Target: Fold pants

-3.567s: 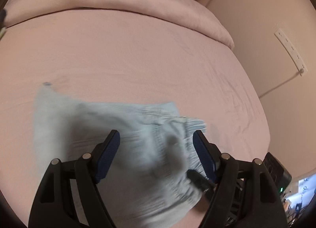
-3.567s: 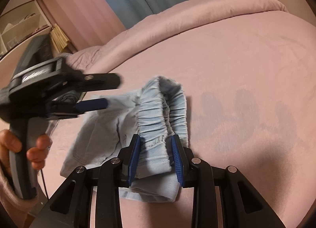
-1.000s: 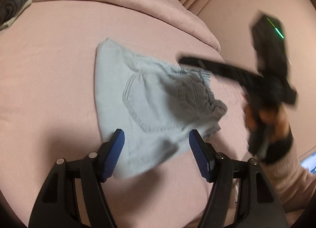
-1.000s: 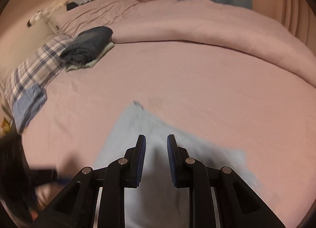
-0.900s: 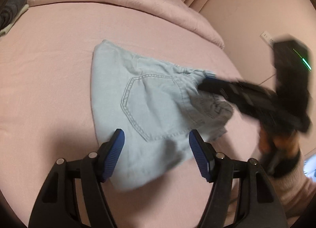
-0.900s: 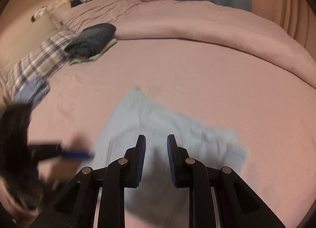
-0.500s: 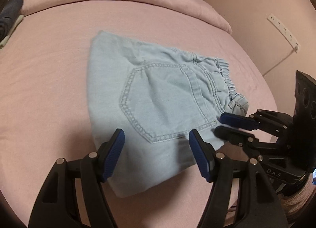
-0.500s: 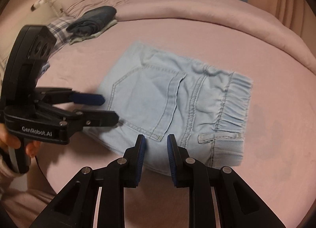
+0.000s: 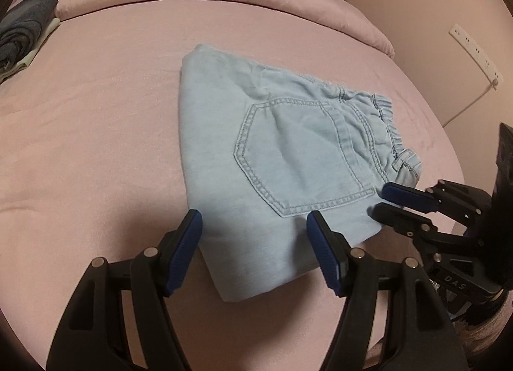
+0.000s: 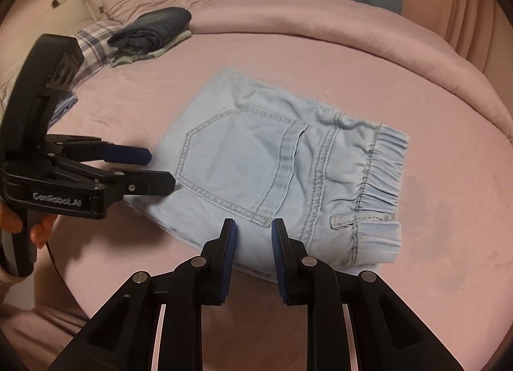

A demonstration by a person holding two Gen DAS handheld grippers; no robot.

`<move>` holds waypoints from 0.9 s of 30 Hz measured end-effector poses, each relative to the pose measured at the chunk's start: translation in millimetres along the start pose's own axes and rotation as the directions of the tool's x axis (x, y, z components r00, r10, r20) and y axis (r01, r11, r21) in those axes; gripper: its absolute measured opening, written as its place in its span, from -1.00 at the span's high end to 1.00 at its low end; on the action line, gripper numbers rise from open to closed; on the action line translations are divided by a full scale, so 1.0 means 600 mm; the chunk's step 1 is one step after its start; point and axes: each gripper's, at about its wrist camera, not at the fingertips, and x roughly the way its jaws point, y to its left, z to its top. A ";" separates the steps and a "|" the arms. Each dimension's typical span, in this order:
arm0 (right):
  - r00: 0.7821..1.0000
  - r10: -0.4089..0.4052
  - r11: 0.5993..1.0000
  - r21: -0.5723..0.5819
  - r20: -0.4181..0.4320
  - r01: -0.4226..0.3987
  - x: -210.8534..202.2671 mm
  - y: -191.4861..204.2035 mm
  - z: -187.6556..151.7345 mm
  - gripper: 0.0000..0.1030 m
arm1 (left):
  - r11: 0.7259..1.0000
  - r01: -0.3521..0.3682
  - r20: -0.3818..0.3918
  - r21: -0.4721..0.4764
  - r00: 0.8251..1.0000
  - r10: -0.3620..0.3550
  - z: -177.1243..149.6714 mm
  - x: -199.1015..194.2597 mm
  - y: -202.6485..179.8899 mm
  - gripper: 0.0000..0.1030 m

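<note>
The left gripper (image 9: 253,226) is seen at the bottom centre of the left wrist view with its blue-padded jaws spread wide apart, nothing held between them. The right gripper (image 10: 251,236) is shown at the bottom centre of the right wrist view with jaws separated by a narrow gap, also holding nothing; its tips are placed just at the near edge of the pants (image 10: 279,165).

The pants are laid flat in the middle of the frame as a compact folded rectangle of pale blue denim. A stitched back pocket (image 10: 237,162) is turned upward at the centre of the fold. A gathered elastic waistband (image 10: 383,165) is positioned along the right edge, with a belt loop (image 10: 362,219) below it.

The pants are supported on a pink bed (image 10: 352,59). A stack of dark folded clothes (image 10: 150,32) is located at the upper left, well apart from the pants.
</note>
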 end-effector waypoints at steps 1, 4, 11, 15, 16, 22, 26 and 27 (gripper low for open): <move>1.000 -0.007 1.000 0.001 0.009 0.007 -0.009 -0.001 -0.003 0.57 | 1.000 -0.001 0.003 -0.009 1.000 0.001 0.000 -0.004 0.003 -0.31; 0.999 -0.014 1.000 0.006 0.041 0.014 -0.032 -0.005 -0.007 0.57 | 0.999 0.004 0.010 -0.041 1.000 -0.003 0.002 -0.011 0.011 -0.31; 0.995 -0.015 0.999 0.030 0.101 0.012 -0.056 -0.014 0.002 0.56 | 0.996 0.007 0.022 -0.092 1.000 -0.005 0.002 -0.025 0.030 -0.31; 0.993 0.004 1.000 0.024 0.117 -0.007 -0.045 -0.003 0.017 0.56 | 0.996 0.006 0.018 -0.087 1.000 -0.004 -0.002 -0.028 0.029 -0.31; 0.993 0.012 1.000 0.019 0.119 -0.015 -0.039 -0.001 0.022 0.56 | 0.996 0.006 0.017 -0.087 1.000 -0.004 -0.002 -0.027 0.029 -0.31; 0.998 0.034 0.999 -0.007 0.053 -0.033 -0.001 0.017 0.018 0.56 | 0.995 0.007 0.012 -0.096 1.000 -0.006 -0.004 -0.030 0.035 -0.31; 1.000 0.030 0.999 -0.028 -0.002 -0.030 0.020 0.020 0.004 0.56 | 0.995 0.008 0.009 -0.101 1.000 -0.007 -0.003 -0.028 0.037 -0.31; 1.000 0.030 0.999 -0.030 0.001 -0.030 0.017 0.020 0.003 0.56 | 0.995 0.009 0.008 -0.102 1.000 -0.009 -0.003 -0.028 0.038 -0.31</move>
